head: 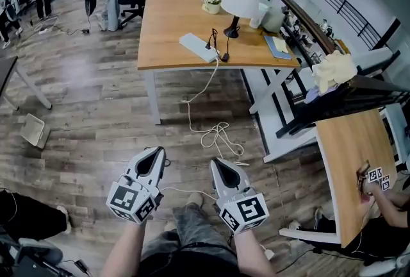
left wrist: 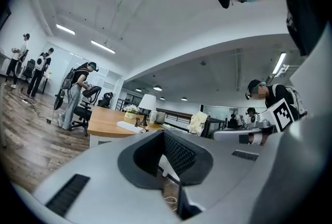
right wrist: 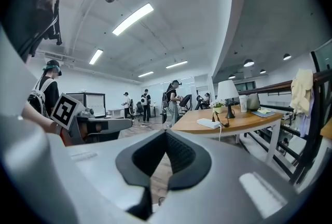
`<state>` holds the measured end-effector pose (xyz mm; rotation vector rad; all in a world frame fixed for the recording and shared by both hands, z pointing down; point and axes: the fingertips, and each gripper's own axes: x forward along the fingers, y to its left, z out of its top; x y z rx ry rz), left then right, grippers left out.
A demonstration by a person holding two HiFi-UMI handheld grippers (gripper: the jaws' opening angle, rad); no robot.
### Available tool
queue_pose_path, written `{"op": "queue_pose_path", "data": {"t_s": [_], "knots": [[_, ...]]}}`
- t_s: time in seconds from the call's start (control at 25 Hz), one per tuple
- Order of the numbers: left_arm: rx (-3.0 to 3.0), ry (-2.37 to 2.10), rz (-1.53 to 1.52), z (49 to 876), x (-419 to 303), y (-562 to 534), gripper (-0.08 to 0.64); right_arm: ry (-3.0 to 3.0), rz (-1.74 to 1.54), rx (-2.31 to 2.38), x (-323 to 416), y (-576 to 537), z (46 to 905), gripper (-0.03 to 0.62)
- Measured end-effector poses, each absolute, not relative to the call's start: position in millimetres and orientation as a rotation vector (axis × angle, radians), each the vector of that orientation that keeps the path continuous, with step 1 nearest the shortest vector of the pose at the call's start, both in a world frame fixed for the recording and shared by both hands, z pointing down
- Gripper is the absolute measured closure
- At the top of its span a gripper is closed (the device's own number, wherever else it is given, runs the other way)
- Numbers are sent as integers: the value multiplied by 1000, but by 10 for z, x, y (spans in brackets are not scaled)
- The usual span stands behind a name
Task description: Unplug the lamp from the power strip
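Across the wooden floor, well ahead of both tongs, stands the desk (head: pixel 168 19) that carries the task's things. The white power strip (head: pixel 198 47) lies near the desk's front edge, its long axis running diagonally toward the lamp (head: pixel 239 3), which stands just behind its right end. What looks like the lamp's dark plug (head: pixel 212 39) sits at that right end, though it is too small to be sure. A white cable (head: pixel 204 91) drops from the strip and coils on the floor.

The left gripper (head: pixel 155 151) and the right gripper (head: pixel 218 163) are held low and level, both pointing at the desk. Each has its jaws pressed together on nothing. The plug end lies slightly to the right gripper's side, so that hand seems better placed to pull.
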<state>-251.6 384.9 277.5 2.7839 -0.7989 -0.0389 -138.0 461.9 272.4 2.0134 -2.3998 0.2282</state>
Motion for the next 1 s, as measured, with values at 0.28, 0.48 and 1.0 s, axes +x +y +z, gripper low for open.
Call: {"op": "queue_pose_path", "data": {"t_s": [0.28, 0.48, 1.0], "knots": [[2778, -837, -71, 2663, -2083, 3277, 566, -2436, 182, 1941, -986, 3991, 2685, 584], [2775, -848, -70, 2702, -1722, 3006, 565, -2473, 194, 1911, -665, 3685, 2676, 584], [2779, -863, -44, 2767, -1165, 2739, 566, -2517, 238, 1905, -139, 3373, 2724, 584]]}}
